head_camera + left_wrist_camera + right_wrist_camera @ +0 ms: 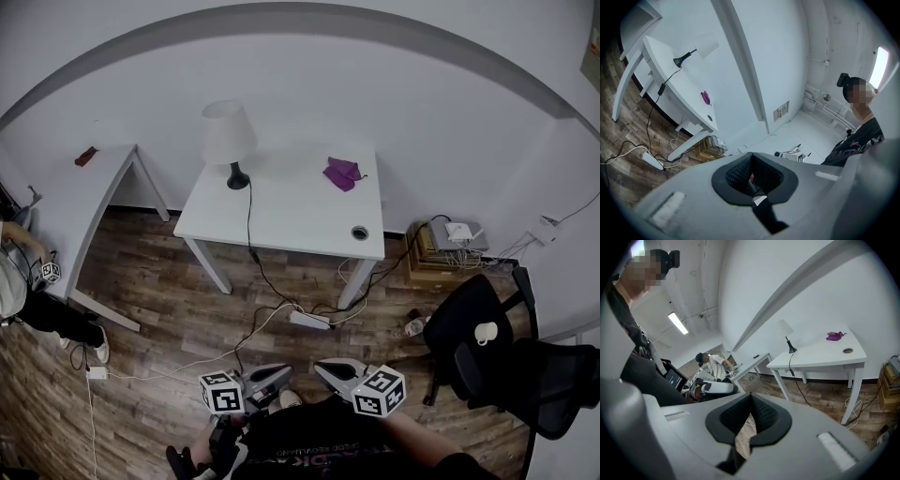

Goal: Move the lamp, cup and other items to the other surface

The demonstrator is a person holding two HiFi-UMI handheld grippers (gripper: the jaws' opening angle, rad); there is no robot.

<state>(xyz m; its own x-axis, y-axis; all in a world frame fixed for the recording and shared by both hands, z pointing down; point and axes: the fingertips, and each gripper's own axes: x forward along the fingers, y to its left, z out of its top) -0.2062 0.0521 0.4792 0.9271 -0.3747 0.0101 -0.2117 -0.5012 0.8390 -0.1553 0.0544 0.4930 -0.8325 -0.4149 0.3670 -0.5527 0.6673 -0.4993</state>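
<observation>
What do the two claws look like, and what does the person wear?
Both the left claw and right claw are pale grey shells with black ribbed pads around a V-shaped notch. Each carries a white cube with black square markers. The person wears a black top.

Two tables, one lamp, one purple cloth, one cup, one chair.

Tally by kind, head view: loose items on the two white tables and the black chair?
White-shaded lamp with black base, on centre white table: 1
Crumpled purple cloth, same table: 1
Small reddish-brown flat object, on left white table: 1
White cup, on black chair seat: 1
Total: 4
</observation>
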